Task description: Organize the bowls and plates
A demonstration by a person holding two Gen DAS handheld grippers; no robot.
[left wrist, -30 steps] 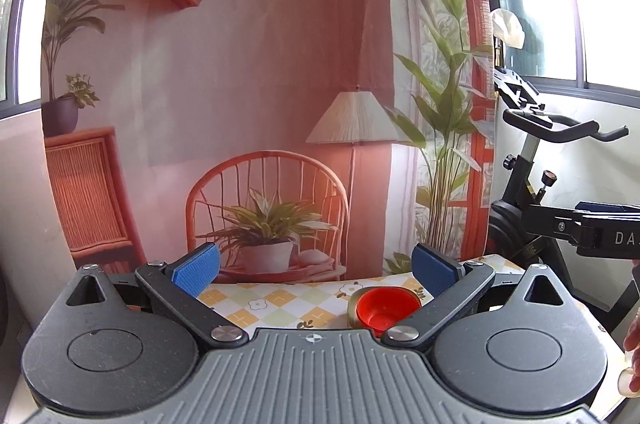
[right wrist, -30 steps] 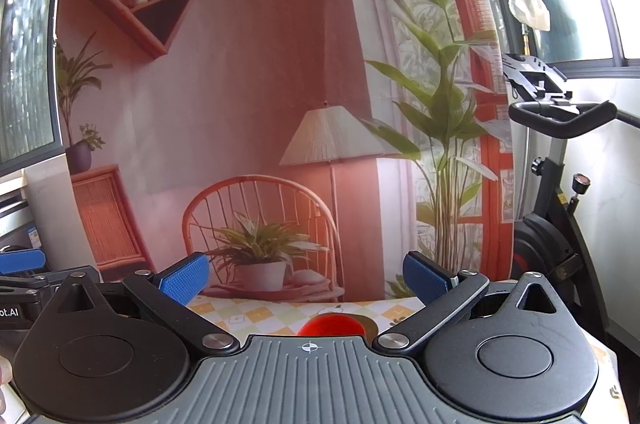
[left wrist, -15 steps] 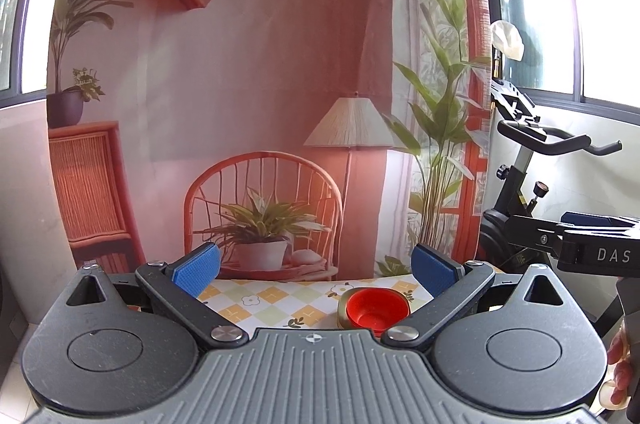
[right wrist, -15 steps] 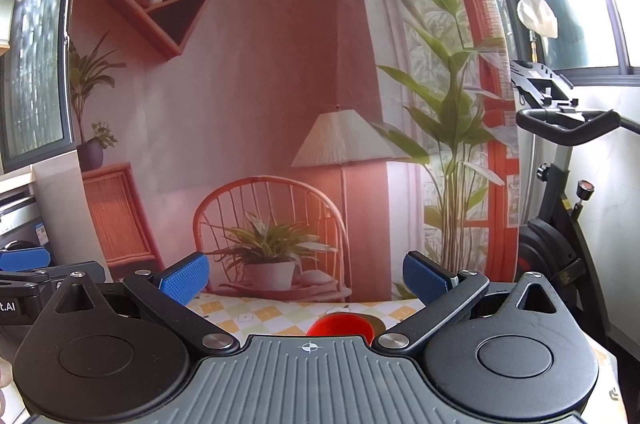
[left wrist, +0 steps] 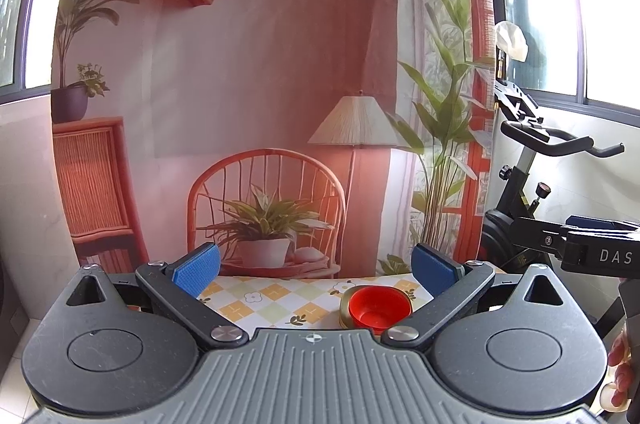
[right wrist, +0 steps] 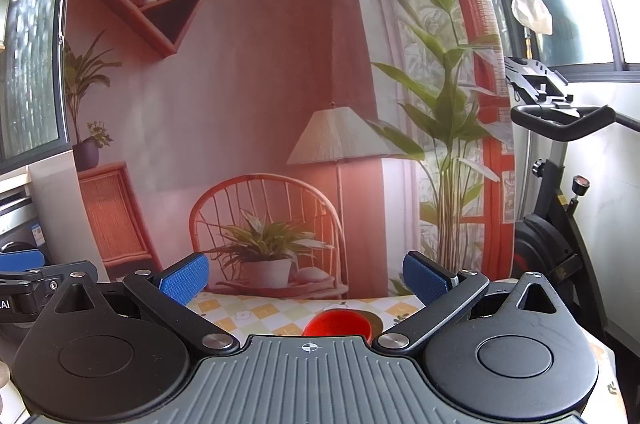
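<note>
A small red bowl [left wrist: 378, 307] sits nested in a gold-rimmed dish [left wrist: 347, 308] on the checked tablecloth [left wrist: 272, 300], near the table's far edge. My left gripper [left wrist: 316, 270] stands open, held above and short of the bowl, which shows just inside the right finger. In the right wrist view the same red bowl [right wrist: 338, 324] peeks over the gripper body, with the gold dish [right wrist: 374, 320] behind it. My right gripper [right wrist: 306, 278] is open too and holds nothing. The right gripper's body [left wrist: 592, 252] shows at the left view's right edge.
A printed backdrop [left wrist: 260, 84] with chair, lamp and plants hangs right behind the table. An exercise bike [left wrist: 532, 184] stands to the right. A person's fingers [left wrist: 618, 372] show at the lower right. The left gripper [right wrist: 24, 280] appears at the right view's left edge.
Both cameras have tilted slightly; the red bowl sits a little lower and more to the right between the left fingers. Both grippers stay open.
</note>
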